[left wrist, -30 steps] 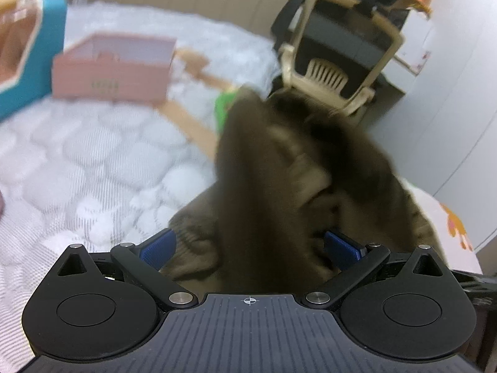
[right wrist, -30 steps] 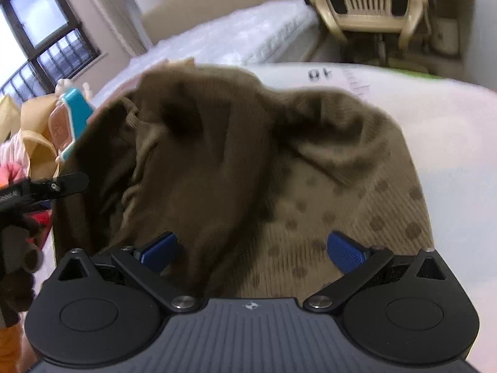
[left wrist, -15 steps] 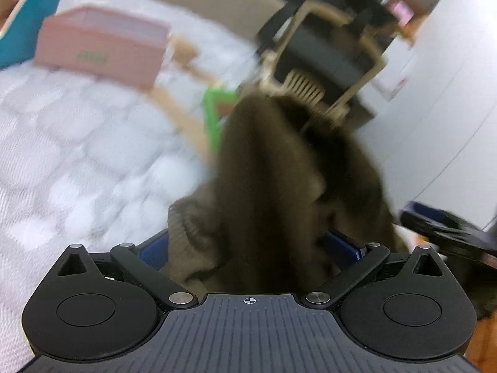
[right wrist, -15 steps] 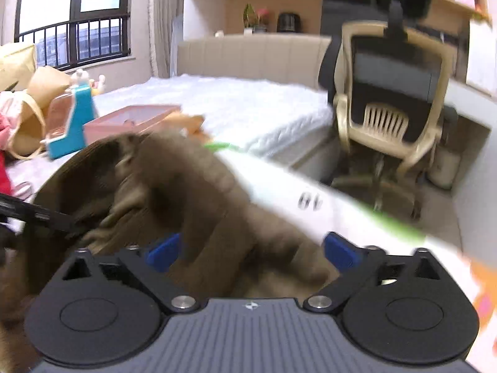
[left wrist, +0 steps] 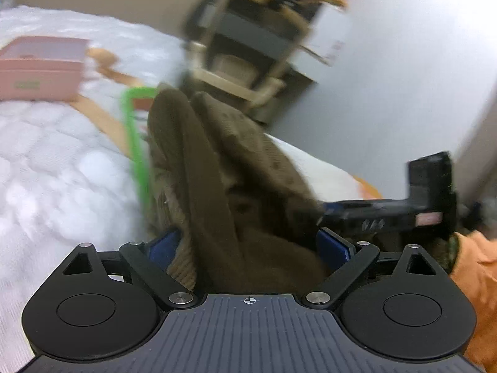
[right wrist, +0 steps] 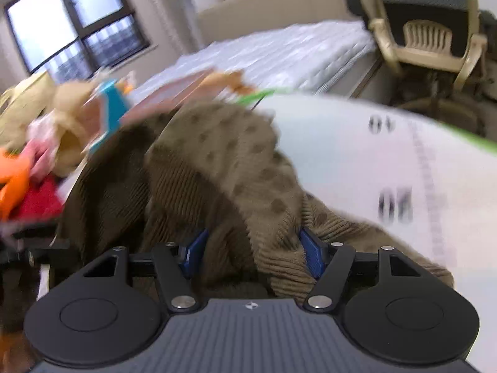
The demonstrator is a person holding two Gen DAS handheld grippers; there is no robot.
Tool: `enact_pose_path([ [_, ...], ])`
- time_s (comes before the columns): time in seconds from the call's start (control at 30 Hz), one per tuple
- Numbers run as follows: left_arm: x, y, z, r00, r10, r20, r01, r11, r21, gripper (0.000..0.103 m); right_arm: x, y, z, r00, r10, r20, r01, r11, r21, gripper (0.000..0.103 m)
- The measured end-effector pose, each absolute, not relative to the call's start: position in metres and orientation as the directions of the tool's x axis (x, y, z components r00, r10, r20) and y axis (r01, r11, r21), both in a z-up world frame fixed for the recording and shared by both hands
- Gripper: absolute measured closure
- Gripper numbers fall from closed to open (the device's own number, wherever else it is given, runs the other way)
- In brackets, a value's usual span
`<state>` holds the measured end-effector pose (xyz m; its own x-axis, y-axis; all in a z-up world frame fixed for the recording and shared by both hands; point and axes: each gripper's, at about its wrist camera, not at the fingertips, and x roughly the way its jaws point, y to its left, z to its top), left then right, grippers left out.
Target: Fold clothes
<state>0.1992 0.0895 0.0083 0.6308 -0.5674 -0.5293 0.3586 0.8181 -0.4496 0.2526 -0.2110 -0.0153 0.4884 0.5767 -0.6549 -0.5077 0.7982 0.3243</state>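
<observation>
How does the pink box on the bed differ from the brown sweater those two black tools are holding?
The pink box is stiff and square-edged; the brown sweater is soft and bunched. The box rests on the white bed with nothing gripping it; the sweater sits between the fingers of the left gripper and the right gripper. The box is plain pink; the sweater is ribbed and spotted.

wrist views, close (both share sweater (left wrist: 248, 186))

The sweater (right wrist: 217, 168) is bunched between the fingers of the left gripper (left wrist: 248, 245) and the right gripper (right wrist: 250, 251). A board (right wrist: 388, 161) lies under it, a box (left wrist: 43, 68) to its left, a chair (right wrist: 428, 28) behind.
</observation>
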Motion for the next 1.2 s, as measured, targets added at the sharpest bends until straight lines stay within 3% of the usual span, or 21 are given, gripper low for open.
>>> enact_pose_path([
  [0.13, 0.147, 0.072, 0.006, 0.536, -0.648, -0.541, 0.428, 0.761, -0.487, 0.007, 0.178, -0.229, -0.012, 0.454, 0.58, -0.676, -0.557, 0.777, 0.292, 0.038],
  [0.27, 0.12, 0.073, 0.005, 0.581, -0.556, -0.594, 0.352, 0.83, -0.433, 0.007, 0.125, -0.252, 0.013, 0.592, 0.484, -0.644, -0.524, 0.839, 0.148, 0.038],
  [0.43, 0.094, 0.087, 0.023, 0.697, -0.405, -0.592, 0.264, 0.912, -0.314, 0.007, 0.069, -0.254, 0.038, 0.537, 0.599, -0.594, -0.636, 0.75, 0.181, 0.033],
  [0.6, 0.067, 0.074, 0.047, 0.69, -0.482, -0.54, 0.367, 0.876, -0.313, 0.007, 0.028, -0.218, 0.02, 0.38, 0.692, -0.614, -0.791, 0.587, 0.172, 0.031],
  [0.63, 0.061, 0.069, 0.052, 0.689, -0.493, -0.531, 0.392, 0.87, -0.298, 0.007, 0.022, -0.21, 0.016, 0.359, 0.706, -0.611, -0.812, 0.558, 0.167, 0.027],
  [0.67, 0.059, 0.066, 0.055, 0.695, -0.486, -0.529, 0.39, 0.874, -0.291, 0.006, 0.017, -0.203, 0.014, 0.347, 0.72, -0.601, -0.825, 0.539, 0.169, 0.023],
  [0.73, 0.061, 0.062, 0.056, 0.709, -0.459, -0.535, 0.36, 0.888, -0.285, 0.006, 0.016, -0.187, 0.011, 0.365, 0.727, -0.582, -0.838, 0.528, 0.134, 0.024],
  [0.8, 0.067, 0.063, 0.052, 0.718, -0.413, -0.561, 0.293, 0.909, -0.295, 0.006, 0.019, -0.171, 0.009, 0.415, 0.71, -0.569, -0.832, 0.549, 0.078, 0.066],
  [0.83, 0.07, 0.064, 0.049, 0.717, -0.392, -0.577, 0.259, 0.918, -0.302, 0.006, 0.031, -0.176, 0.013, 0.407, 0.72, -0.563, -0.813, 0.566, 0.136, 0.088],
  [0.9, 0.072, 0.07, 0.044, 0.714, -0.369, -0.595, 0.224, 0.926, -0.304, 0.006, 0.051, -0.192, 0.022, 0.426, 0.727, -0.538, -0.767, 0.606, 0.211, 0.091],
  [0.97, 0.069, 0.076, 0.04, 0.712, -0.355, -0.605, 0.209, 0.931, -0.3, 0.005, 0.066, -0.224, 0.037, 0.548, 0.668, -0.504, -0.696, 0.698, 0.169, 0.101],
  [1.03, 0.066, 0.077, 0.039, 0.702, -0.364, -0.612, 0.219, 0.928, -0.301, 0.004, 0.085, -0.26, 0.053, 0.668, 0.578, -0.469, -0.594, 0.794, 0.132, 0.101],
  [1.2, 0.073, 0.05, 0.029, 0.644, -0.406, -0.649, 0.284, 0.914, -0.291, 0.003, 0.149, -0.34, 0.077, 0.915, 0.178, -0.362, -0.209, 0.977, -0.05, 0.101],
])
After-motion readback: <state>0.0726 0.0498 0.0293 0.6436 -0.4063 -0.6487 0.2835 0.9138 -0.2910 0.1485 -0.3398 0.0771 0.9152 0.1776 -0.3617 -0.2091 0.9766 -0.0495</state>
